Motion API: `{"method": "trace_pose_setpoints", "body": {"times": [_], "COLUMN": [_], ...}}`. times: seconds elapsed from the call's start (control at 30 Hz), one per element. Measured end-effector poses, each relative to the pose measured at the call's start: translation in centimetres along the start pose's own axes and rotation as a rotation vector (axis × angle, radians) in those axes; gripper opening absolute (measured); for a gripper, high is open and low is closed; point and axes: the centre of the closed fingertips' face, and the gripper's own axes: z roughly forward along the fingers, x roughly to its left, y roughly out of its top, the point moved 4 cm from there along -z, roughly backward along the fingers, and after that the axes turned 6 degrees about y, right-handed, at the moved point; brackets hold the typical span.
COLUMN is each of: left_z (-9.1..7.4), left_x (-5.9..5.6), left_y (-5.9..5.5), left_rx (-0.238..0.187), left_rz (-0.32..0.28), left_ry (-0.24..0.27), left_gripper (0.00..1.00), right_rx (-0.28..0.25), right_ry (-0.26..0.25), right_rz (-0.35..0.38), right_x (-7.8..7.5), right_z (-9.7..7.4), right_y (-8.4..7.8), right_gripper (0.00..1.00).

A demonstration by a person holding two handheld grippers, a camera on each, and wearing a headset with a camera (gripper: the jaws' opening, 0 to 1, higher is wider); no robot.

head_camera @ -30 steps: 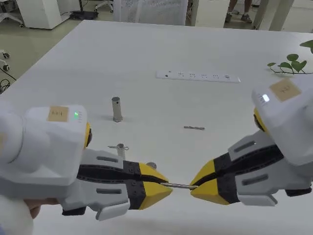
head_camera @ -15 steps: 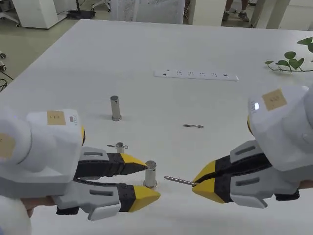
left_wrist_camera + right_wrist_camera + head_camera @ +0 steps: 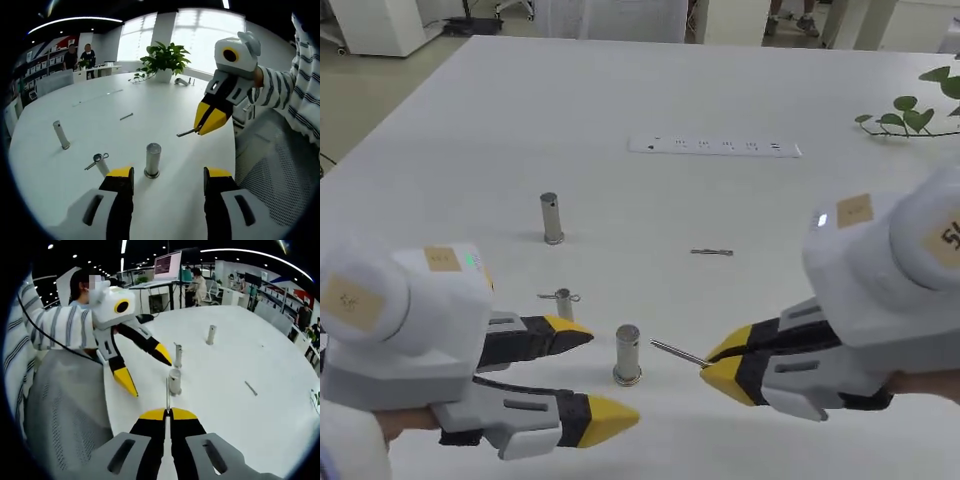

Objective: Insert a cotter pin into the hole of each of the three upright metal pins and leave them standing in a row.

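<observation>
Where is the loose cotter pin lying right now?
In the head view the loose cotter pin lies flat, right of the far upright pin, between the power strip behind and the right tongs in front.

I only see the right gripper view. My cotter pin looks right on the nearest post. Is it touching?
Observer: No. In the head view the cotter pin stops short of the nearest post.
Operator: Is the other gripper holding the post?
Observer: No. The left gripper view shows the left gripper open, the post untouched between its jaws.
Operator: Does the middle post have its pin?
Observer: Yes. The head view shows a looped cotter pin through the middle post.
</observation>
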Motion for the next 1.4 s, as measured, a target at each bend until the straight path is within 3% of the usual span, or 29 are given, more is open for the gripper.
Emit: {"method": "trace_pose_setpoints", "body": {"times": [0.53,0.73,0.97,1.4], "left_z": [1.1,1.6,1.8,2.2], "left_x": [0.1,0.1,-0.1,-1.0], "left_y": [-0.9,-0.9,-1.3,-1.4], "left_rx": [0.018,-0.012,0.001,0.021], "left_rz": [-0.016,-0.024,-0.017,-0.009], "left_ry": [-0.039,-0.046,-0.070,-0.122], "left_gripper": [0.76,0.88,0.91,0.85], "right_rx": [0.016,0.020,0.024,0.013], "right_ry": [-0.061,-0.064,-0.065,-0.077], "right_rz": [0.095,0.109,0.123,0.132], "right_x": [-0.5,-0.4,-0.3,-0.6], "right_z": [2.0,2.4,2.7,3.0], "right_y": [-0.3,-0.5,-0.7,-0.4], "right_gripper": [0.03,0.03,0.03,0.03]}}
